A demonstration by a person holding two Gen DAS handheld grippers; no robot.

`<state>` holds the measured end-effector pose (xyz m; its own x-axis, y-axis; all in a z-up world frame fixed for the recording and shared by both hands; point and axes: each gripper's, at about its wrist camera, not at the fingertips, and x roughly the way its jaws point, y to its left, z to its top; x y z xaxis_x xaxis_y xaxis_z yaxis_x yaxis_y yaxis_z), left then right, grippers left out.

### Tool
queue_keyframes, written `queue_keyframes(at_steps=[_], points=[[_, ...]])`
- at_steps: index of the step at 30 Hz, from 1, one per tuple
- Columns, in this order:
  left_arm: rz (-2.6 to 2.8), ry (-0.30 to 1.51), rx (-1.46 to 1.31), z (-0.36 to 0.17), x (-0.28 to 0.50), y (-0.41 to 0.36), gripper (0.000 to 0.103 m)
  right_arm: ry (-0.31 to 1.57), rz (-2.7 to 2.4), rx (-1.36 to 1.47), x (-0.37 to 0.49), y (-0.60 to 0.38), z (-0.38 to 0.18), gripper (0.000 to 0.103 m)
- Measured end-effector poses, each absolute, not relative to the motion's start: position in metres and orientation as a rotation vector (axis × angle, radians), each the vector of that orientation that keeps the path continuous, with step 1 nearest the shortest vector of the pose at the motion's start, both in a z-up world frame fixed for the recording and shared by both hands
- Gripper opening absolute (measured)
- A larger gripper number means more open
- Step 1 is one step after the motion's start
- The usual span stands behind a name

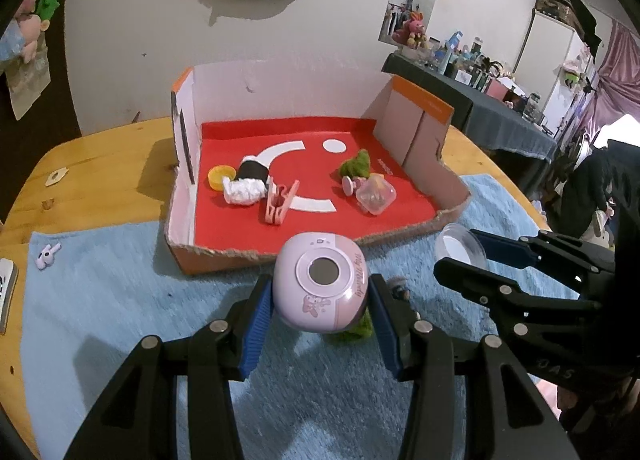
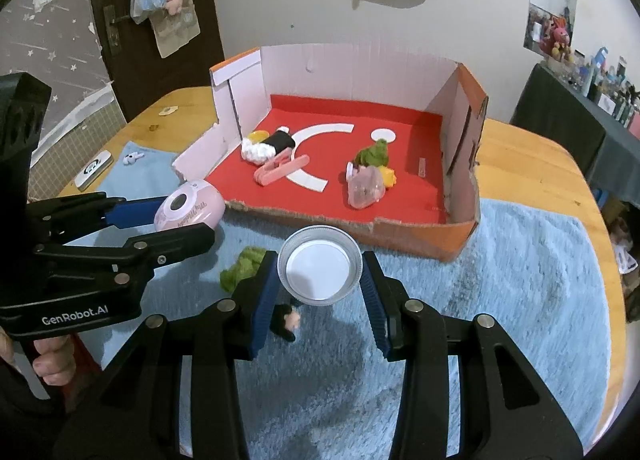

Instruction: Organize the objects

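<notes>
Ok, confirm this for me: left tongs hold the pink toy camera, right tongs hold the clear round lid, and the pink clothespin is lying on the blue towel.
One thing is wrong: the pink clothespin lies inside the cardboard box on its red floor, not on the blue towel, as the right wrist view shows. The rest stands: left tongs hold the pink toy camera, right tongs hold the clear round lid.

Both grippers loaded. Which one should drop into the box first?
Probably left. The left gripper holds the pink toy camera nearest the box's torn front edge. The right gripper, holding the clear lid, sits further back.
</notes>
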<state>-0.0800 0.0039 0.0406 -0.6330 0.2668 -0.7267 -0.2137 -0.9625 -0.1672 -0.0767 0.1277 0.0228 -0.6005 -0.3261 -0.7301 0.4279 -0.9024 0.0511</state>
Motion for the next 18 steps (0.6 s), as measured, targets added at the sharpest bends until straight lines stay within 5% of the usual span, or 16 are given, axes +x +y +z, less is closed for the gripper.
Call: queue_keyframes(at_steps=[18], points=[[2.645,-0.113,-1.186,0.054,-0.116,-0.003,0.050,0.177,-2.483,1.064,-0.103,0.124,0.042,0.039]])
